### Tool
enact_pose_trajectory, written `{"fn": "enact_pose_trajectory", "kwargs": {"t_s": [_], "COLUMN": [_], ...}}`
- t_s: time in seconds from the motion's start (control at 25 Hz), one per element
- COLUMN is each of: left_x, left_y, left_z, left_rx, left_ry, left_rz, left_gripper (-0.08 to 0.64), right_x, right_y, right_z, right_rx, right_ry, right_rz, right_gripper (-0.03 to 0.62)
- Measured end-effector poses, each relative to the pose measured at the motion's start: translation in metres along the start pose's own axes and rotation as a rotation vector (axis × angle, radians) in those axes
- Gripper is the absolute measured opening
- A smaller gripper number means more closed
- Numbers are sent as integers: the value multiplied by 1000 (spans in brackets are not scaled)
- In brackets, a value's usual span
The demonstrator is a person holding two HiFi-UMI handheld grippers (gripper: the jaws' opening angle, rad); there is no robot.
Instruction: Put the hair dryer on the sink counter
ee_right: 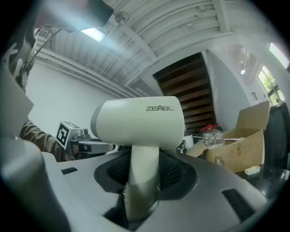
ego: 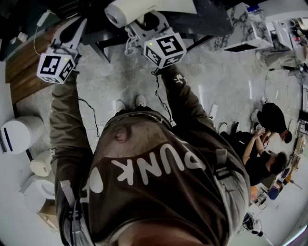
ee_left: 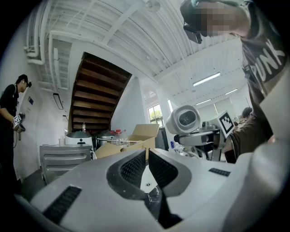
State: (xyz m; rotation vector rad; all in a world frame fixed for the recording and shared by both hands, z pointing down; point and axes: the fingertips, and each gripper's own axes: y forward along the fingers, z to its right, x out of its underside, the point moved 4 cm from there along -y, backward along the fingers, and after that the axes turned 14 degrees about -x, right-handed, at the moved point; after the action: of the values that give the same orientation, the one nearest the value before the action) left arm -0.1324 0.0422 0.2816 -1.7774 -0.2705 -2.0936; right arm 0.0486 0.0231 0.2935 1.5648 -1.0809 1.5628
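Note:
My right gripper (ee_right: pixel 144 170) is shut on the handle of a white hair dryer (ee_right: pixel 138 120), whose barrel lies crosswise above the jaws. In the head view the hair dryer (ego: pixel 127 10) sits at the top, held up by the right gripper (ego: pixel 144 25) over a dark counter surface (ego: pixel 211 19). To the left of it, the left gripper (ego: pixel 79 24) is raised, shut and holding nothing. In the left gripper view, the left gripper (ee_left: pixel 147 156) has its pads touching, and the hair dryer (ee_left: pixel 183 120) shows to the right.
An open cardboard box (ee_right: pixel 244 140) and clear bottles stand on a dark surface, with a wooden staircase (ee_right: pixel 195 90) behind. A white bin (ego: pixel 19 134) stands at the left by a wooden board (ego: pixel 24 67). Two people (ego: pixel 269 139) crouch at the right. Another person (ee_left: pixel 9 108) stands farther off.

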Motion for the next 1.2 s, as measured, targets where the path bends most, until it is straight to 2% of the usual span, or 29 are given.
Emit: {"fn": "enact_pose_trajectory", "kwargs": {"t_s": [0.24,0.56,0.96,1.2], "left_x": [-1,-2,-6,12], "left_y": [3,5,13,29], "left_z": [2,10,35,33], "left_rx": [1,-13,-72,-83], "left_ry": [3,18,44,39], "left_rz": [-7,-15,-23,-48], "left_gripper": [21,21,21,21], "right_x": [1,6,12,29], "right_y": [-1,-7,-21,-15], "right_z": [4,12,22,38], "right_rx": [5,6,-43,-39], "right_ry": [5,70,104,149], "right_rz": [-4,4,15,-14], "right_gripper": [158,160,160,160]}}
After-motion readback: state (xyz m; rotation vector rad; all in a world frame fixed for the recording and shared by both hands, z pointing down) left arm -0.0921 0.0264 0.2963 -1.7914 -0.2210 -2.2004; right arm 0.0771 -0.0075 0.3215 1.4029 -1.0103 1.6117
